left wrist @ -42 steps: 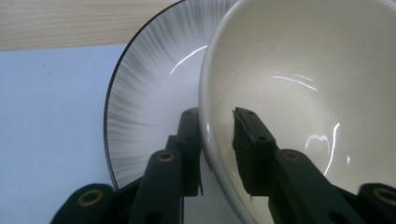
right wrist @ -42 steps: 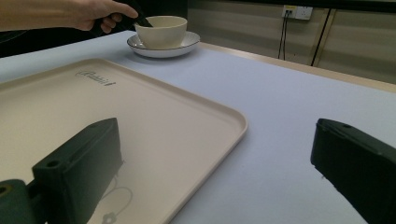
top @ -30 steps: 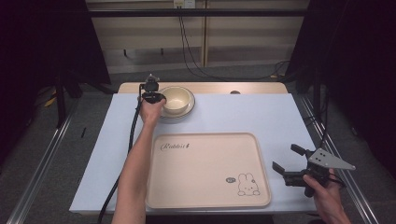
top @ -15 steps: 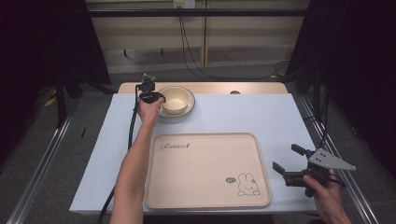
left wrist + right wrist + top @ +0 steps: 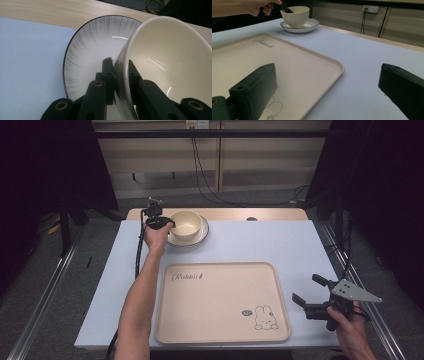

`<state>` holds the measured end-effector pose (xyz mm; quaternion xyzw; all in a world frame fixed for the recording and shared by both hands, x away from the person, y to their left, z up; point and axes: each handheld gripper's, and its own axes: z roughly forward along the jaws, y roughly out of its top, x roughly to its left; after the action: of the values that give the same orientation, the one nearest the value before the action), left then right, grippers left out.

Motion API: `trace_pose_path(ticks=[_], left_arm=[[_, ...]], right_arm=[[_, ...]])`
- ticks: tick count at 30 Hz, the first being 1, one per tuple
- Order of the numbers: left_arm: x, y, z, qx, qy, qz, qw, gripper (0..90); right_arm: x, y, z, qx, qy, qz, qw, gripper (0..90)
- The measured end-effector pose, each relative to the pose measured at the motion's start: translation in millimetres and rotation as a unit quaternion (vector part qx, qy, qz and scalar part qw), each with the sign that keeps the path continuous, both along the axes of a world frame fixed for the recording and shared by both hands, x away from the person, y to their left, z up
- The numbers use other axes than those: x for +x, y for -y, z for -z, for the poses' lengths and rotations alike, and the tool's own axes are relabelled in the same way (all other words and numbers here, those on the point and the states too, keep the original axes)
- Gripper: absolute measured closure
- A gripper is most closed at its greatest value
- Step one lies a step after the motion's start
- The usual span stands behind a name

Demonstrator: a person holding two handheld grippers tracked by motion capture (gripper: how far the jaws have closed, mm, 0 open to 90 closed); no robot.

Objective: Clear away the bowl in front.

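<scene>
The cream ceramic bowl (image 5: 186, 223) sits on a white round saucer with a dark rim (image 5: 200, 237) at the far left of the table, well beyond the large beige plastic tray with a rabbit print (image 5: 220, 320) that lies near the person's edge. Largest of all is the pale blue table cover (image 5: 280, 245) under everything.

The relation that matters: the bowl's near-left wall stands between the jaws of the left gripper (image 5: 119, 72) — one jaw outside, one inside the rim — so that gripper is clamped on the bowl wall. In the left gripper view the bowl looks tilted off the saucer (image 5: 87, 65), though whether it has lifted clear I cannot tell. The left hand (image 5: 156, 234) is far nearer the bowl than the right.

The right gripper (image 5: 310, 294) hovers at the tray's right edge, well apart from the bowl, its jaws spread wide and holding nothing.

Against the frames from a second ago, little differs — the left arm stays stretched to the bowl, the right gripper unmoved.
</scene>
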<state>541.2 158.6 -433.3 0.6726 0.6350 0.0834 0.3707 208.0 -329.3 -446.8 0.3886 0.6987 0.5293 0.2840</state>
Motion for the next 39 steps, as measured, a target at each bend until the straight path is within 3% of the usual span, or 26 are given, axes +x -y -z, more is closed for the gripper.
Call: trace_pose_path(ticks=[19, 32, 39], left_arm=[[-23.3, -6.9, -21.4, -0.016, 0.026, 0.021, 0.9993, 82.6], [-42.7, -6.9, -34.6, -0.025, 0.035, 0.054, 0.9976, 82.6], [-51.7, 1.8, -36.5, -0.025, 0.038, 0.075, 0.9961, 82.6]], right_arm=[[-0.6, 1.1, -0.8, 0.000, 0.005, 0.000, 1.0000, 1.0], [-0.1, 1.1, -0.9, 0.001, 0.008, -0.001, 1.0000, 1.1], [0.1, 1.2, -0.9, -0.001, 0.009, -0.001, 1.0000, 1.1]])
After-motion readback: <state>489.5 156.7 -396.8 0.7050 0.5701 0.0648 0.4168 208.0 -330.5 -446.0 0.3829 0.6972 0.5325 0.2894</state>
